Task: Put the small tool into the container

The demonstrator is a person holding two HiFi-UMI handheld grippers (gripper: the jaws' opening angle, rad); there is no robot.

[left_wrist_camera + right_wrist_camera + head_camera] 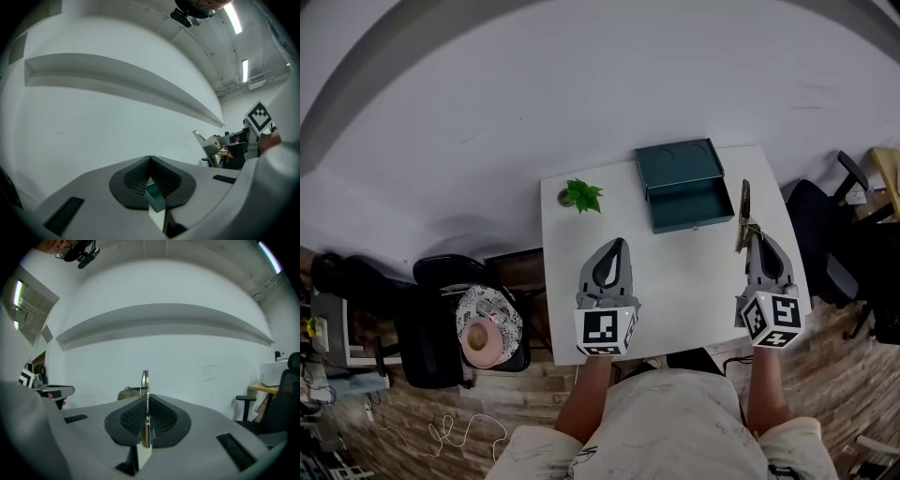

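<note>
A dark green container (684, 183) with its drawer pulled open stands at the far side of the white table (675, 291). My right gripper (757, 236) is shut on the small tool (744, 214), a flat metal blade that sticks out past the jaws toward the container's right side. In the right gripper view the blade (145, 378) rises upright from between the pads. My left gripper (622, 244) hovers over the table's middle, shut and holding nothing. In the left gripper view the jaw tips meet, a teal sliver of the container (155, 197) shows beneath them, and the tool (206, 145) appears to the right.
A small green plant (581, 195) sits at the table's far left corner. A black chair (441, 323) with a patterned hat (490, 330) stands left of the table, and an office chair (821, 239) stands to the right. A white wall lies behind.
</note>
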